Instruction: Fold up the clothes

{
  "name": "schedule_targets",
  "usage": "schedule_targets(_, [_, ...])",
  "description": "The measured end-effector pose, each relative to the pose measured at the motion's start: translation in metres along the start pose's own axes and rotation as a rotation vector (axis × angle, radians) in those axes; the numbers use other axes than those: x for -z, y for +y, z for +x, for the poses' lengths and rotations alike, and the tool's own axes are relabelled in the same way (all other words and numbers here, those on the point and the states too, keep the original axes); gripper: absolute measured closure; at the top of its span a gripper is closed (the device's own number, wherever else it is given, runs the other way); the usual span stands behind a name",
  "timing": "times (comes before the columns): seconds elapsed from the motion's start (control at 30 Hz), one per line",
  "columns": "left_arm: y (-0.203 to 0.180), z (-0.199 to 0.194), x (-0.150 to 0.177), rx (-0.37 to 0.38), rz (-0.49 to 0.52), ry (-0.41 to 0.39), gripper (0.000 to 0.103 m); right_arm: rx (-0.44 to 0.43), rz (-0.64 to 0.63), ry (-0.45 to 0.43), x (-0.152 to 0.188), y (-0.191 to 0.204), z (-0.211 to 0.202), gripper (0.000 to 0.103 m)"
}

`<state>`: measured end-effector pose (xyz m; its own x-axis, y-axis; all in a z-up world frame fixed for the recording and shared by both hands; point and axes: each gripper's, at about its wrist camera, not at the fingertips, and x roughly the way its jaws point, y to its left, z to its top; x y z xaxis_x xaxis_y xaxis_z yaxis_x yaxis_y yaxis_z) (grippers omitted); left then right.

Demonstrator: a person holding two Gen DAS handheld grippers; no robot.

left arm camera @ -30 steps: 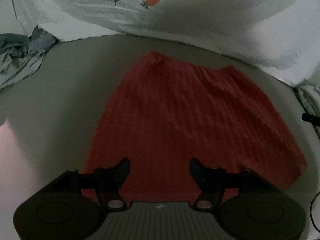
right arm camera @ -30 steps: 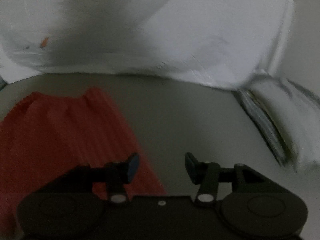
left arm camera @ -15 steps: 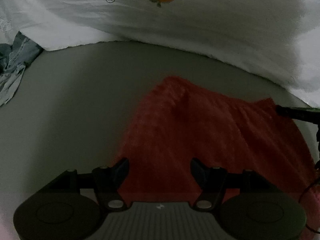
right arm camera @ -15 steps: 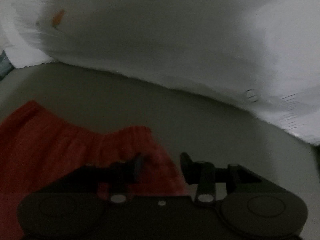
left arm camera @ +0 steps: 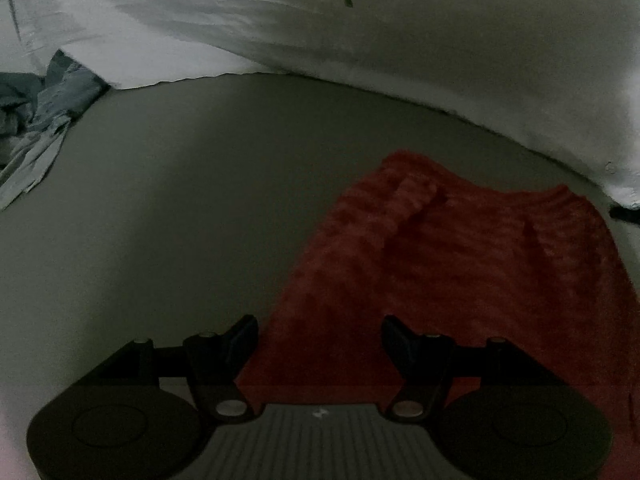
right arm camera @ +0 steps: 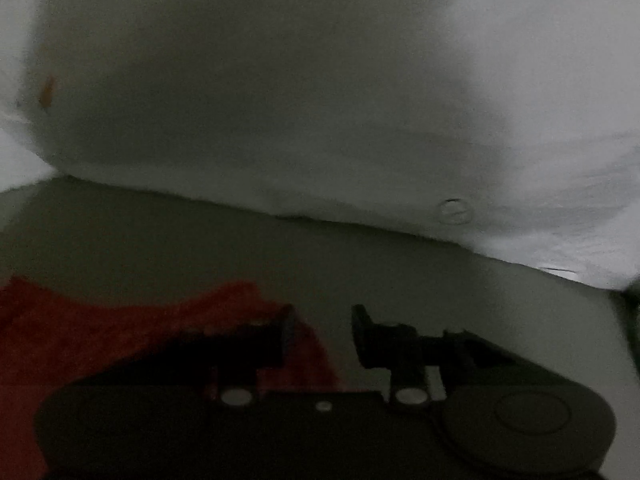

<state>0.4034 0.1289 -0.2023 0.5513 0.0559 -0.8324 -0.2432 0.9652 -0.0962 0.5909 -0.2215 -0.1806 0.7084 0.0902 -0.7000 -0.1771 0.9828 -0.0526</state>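
Red ribbed garment lies flat on grey surface — left gripper, jaws wide, straddles its near-left edge; right gripper, jaws opening, empty, over its far-right corner

A plain grey tabletop carries a red ribbed garment lying flat. A crumpled blue-grey cloth lies at its left edge, and a white carrot-print sheet lies along the far side.

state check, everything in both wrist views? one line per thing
red garment: lying spread on the grey surface, wrinkled at its far edge, not folded yet.
blue-grey clothes: crumpled heap, untouched.
white carrot-print sheet: bunched along the far side.
left gripper: open, over the garment's near edge.
right gripper: jaws opening, garment corner at them.
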Motion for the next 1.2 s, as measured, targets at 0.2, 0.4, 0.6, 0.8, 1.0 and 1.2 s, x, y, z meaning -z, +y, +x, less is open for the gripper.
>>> schedule_targets(0.2, [-0.025, -0.028, 0.040, 0.023, 0.035, 0.016, 0.028, -0.052, 0.004, 0.072, 0.089, 0.000, -0.086, 0.076])
schedule_targets(0.4, [-0.062, -0.049, 0.092, 0.083, 0.106, 0.090, 0.026, 0.100, 0.050, 0.162, 0.180, -0.022, -0.128, 0.069])
schedule_targets(0.6, [-0.102, -0.068, 0.132, 0.113, 0.250, 0.128, 0.020, 0.151, 0.097, 0.152, 0.211, -0.038, -0.173, 0.068])
schedule_targets(0.8, [-0.117, -0.077, 0.176, 0.041, 0.286, 0.137, 0.015, 0.025, -0.014, 0.076, 0.221, -0.010, -0.200, 0.063])
schedule_targets(1.0, [-0.107, -0.106, 0.200, -0.006, 0.213, 0.137, 0.015, -0.219, -0.207, 0.003, 0.236, 0.045, -0.230, 0.055])
schedule_targets(1.2, [-0.074, -0.147, 0.213, -0.082, 0.102, 0.109, 0.015, -0.415, -0.125, 0.078, 0.248, 0.079, -0.219, 0.051])
